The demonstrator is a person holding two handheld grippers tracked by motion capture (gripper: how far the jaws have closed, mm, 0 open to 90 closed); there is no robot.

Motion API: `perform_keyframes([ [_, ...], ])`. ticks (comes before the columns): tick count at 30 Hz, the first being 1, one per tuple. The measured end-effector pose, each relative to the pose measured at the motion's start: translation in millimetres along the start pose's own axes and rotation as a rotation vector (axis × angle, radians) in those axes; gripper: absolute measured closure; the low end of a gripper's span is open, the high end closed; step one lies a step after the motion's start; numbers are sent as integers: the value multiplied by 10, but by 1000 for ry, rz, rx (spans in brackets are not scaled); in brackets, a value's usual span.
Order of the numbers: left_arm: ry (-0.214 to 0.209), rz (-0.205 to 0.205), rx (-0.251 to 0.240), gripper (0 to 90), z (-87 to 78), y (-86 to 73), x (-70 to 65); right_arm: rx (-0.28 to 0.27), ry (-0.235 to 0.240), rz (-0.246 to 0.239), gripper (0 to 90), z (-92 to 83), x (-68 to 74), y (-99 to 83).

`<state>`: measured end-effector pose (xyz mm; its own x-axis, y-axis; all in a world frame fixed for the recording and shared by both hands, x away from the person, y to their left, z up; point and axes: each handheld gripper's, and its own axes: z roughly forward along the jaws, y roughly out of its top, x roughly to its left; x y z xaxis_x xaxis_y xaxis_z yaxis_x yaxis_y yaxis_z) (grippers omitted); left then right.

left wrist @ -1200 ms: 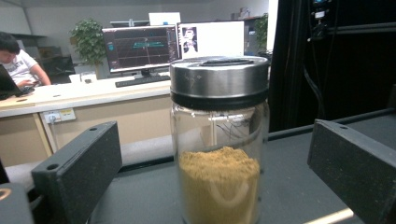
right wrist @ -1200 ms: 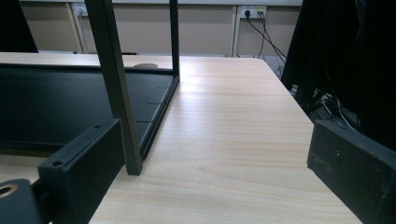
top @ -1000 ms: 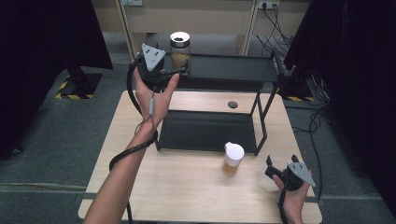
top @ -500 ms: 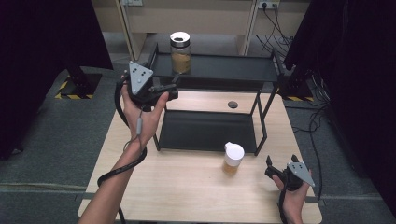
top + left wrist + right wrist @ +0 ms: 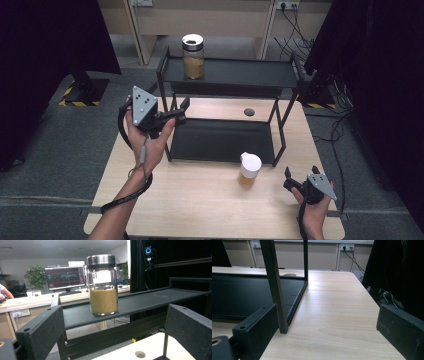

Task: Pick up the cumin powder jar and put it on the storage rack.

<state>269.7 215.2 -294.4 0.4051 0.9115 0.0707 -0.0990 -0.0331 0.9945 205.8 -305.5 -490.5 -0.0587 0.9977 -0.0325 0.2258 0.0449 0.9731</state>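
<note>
Glass jar with a steel lid stands upright on the left part of the top shelf of the black metal rack in the high view, half full of tan powder. Left gripper is well below and in front of it, at the rack's front left post, its jaws spread and holding nothing. That hand is raised off the table, palm turned up toward the camera, the forearm coming in from the bottom edge with the cable looped round the wrist. Right gripper sits low at the table's near right corner, jaws apart and empty, with the hand under it near the table edge. A white-lidded cup of amber liquid stands between that gripper and the rack's lower shelf.

In the left gripper view the jar stands ahead, centred above the gap between the two wide black jaws, apart from both. Its wall is clear and cylindrical, the lid brushed metal, the shelf under it matt black.

In the right gripper view the jaws stand wide over pale wood-grain table top, with a square black rack post just beyond the left jaw.
</note>
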Motion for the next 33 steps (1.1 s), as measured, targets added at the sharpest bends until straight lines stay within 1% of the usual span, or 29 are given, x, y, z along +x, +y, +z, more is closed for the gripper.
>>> perform_keyframes([
  [2, 1, 0, 1, 13, -16, -29, -1, -1, 0, 0, 44, -1, 0, -2],
  [6, 4, -2, -12, 13, -47, -99, 4, -1, 0, 1, 44, -1, 0, -3],
  [10, -2, -4, -7, 13, -74, -154, 9, 0, 0, -3, 44, -1, 3, 0],
  [16, -16, -10, -14, 13, -143, -261, 15, -2, 0, -10, 44, 0, 5, -3],
  [29, -31, -24, -16, 12, -259, -391, 9, -1, 0, -19, 45, 0, 20, -1],
  [33, -35, -36, -21, 12, -294, -440, -2, 0, 0, -18, 44, 0, 18, 0],
])
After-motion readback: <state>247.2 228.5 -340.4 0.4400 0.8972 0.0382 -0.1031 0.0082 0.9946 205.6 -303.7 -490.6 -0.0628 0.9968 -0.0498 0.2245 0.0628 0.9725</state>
